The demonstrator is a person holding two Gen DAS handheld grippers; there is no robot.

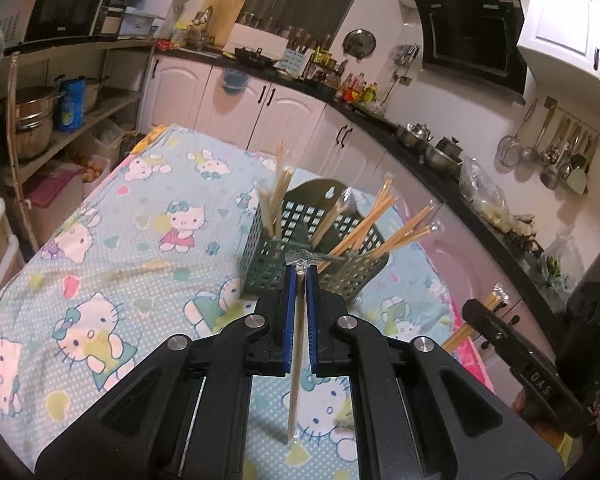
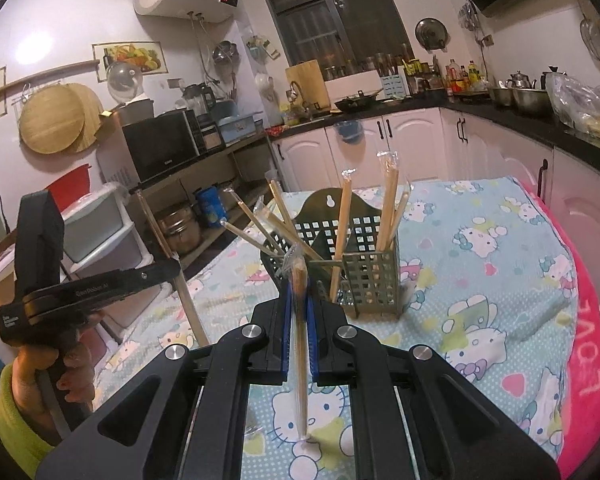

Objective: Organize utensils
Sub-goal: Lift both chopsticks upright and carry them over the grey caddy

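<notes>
A green perforated utensil holder [image 1: 300, 248] stands on the table and holds several wrapped chopstick pairs [image 1: 364, 228]. It also shows in the right wrist view [image 2: 364, 264]. My left gripper [image 1: 300, 276] is shut on a wrapped chopstick pair [image 1: 296, 360], held just in front of the holder. My right gripper [image 2: 299, 280] is shut on another wrapped chopstick pair [image 2: 301, 360], also close before the holder. The left gripper [image 2: 172, 268] shows at the left in the right wrist view. The right gripper [image 1: 472, 312] shows at the right in the left wrist view.
A Hello Kitty cloth [image 1: 120, 248] covers the table, with a pink towel [image 2: 592, 320] along its right edge. Kitchen counters with pots [image 1: 440, 148] run behind. Open shelves with pots [image 1: 32, 120] and plastic drawers [image 2: 100, 236] stand to the left.
</notes>
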